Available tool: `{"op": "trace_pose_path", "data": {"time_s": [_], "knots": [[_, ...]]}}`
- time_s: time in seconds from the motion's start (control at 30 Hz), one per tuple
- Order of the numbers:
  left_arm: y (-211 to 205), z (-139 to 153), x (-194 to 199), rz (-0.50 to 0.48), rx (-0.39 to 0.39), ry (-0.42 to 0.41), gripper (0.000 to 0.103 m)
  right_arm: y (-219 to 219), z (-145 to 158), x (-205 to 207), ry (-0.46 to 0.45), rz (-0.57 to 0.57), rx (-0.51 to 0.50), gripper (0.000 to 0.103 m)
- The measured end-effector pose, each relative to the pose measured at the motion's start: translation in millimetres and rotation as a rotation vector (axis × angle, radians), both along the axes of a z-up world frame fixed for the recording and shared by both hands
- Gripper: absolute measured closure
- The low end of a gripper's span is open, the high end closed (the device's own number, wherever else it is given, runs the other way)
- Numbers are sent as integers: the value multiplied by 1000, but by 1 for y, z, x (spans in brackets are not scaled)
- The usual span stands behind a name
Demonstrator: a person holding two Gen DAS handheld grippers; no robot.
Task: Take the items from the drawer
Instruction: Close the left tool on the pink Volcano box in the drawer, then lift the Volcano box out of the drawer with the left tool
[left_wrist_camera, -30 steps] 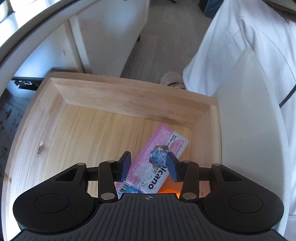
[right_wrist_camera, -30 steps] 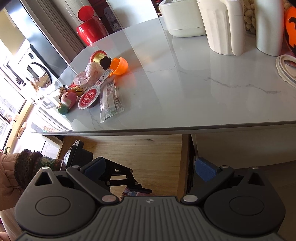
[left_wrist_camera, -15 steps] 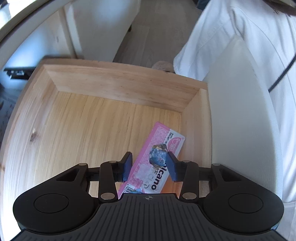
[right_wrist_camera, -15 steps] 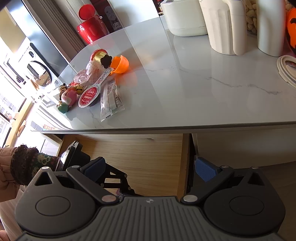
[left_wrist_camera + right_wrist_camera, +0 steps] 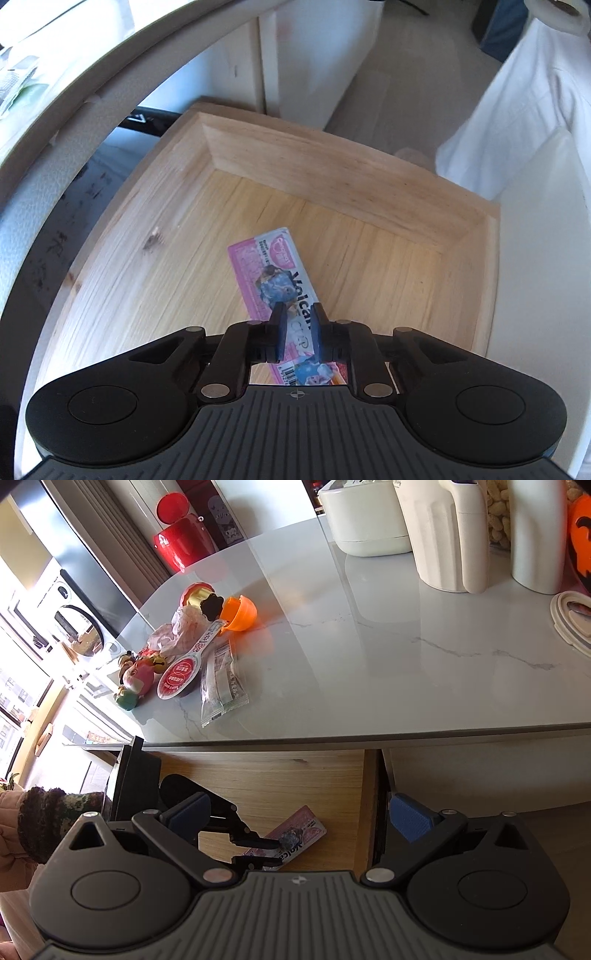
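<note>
Since a second ago your left gripper (image 5: 297, 328) has rolled over the pink snack packet (image 5: 271, 275), which now reads as angled toward the far left of the wooden drawer (image 5: 332, 177) instead of the far right, and its fingers have swung from well apart to a narrow gap. They are closing at this moment with the near part of the packet between them; the blue pads appear to be at the wrapper, though you cannot tell for certain from the left wrist view that they press on it. From the right wrist view the same fingers meet at the packet, which lies flat on the drawer floor near the right wall, not yet lifted. Your right gripper (image 5: 299, 818) hangs motionless over the drawer's near edge, its fingers spread wide with nothing between them. On the white marble desk (image 5: 406, 657) above, a group of things already sits at the left: a clear sachet (image 5: 221, 686), a red-lidded spoon-shaped pack (image 5: 183, 674), a small toy figure (image 5: 135, 681), a crumpled wrapper (image 5: 177, 631) and an orange capsule half (image 5: 240, 613). By that showing most of the job looks done; the pink packet is the only item visible in the drawer, and what remains is to secure it, raise it clear and set it with the others.
</note>
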State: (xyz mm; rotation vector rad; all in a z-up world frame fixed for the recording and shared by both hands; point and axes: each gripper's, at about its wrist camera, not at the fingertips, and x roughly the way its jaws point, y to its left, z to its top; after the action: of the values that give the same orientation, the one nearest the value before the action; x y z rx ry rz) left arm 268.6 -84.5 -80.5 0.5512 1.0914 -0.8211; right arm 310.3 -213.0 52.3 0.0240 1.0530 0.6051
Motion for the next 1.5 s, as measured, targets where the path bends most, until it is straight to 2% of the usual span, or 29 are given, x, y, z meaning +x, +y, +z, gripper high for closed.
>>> {"op": "trace_pose_path", "data": {"time_s": [0.1,0.27,0.6,0.73,0.8,0.97,1.1,1.2,1.3,1.33,1.5], "knots": [[-4,1,-5,-13,14,-26,88,0,0,0,0,1,-2,0],[-4,-5,4,12,-31,7,88,1,2,-1,-13,1,-7,0],[-26,-4,-2,-30,-34,-7,88,0,2,-1,-22,-12,-12,0],[-31,-4,-1,-2,-45,-12,88,0,2,-2,-27,-16,-12,0],[-32,-4,-2,18,-22,-20,85,0,3,-2,-30,-21,-13,0],[-23,3,5,159,-2,-13,84,-4,4,-2,-34,-28,-8,0],[-21,-1,15,209,-32,54,83,-3,6,-3,-40,-19,2,0],[-24,-4,24,240,-69,98,80,-3,7,-4,-45,-13,5,0],[-28,-9,31,282,-102,151,67,-5,8,-4,-47,-22,5,0],[-31,-10,31,270,-112,165,67,-5,8,-4,-46,-25,5,0],[-44,-13,25,218,-86,182,53,-7,7,-4,-50,-38,1,0]]}}
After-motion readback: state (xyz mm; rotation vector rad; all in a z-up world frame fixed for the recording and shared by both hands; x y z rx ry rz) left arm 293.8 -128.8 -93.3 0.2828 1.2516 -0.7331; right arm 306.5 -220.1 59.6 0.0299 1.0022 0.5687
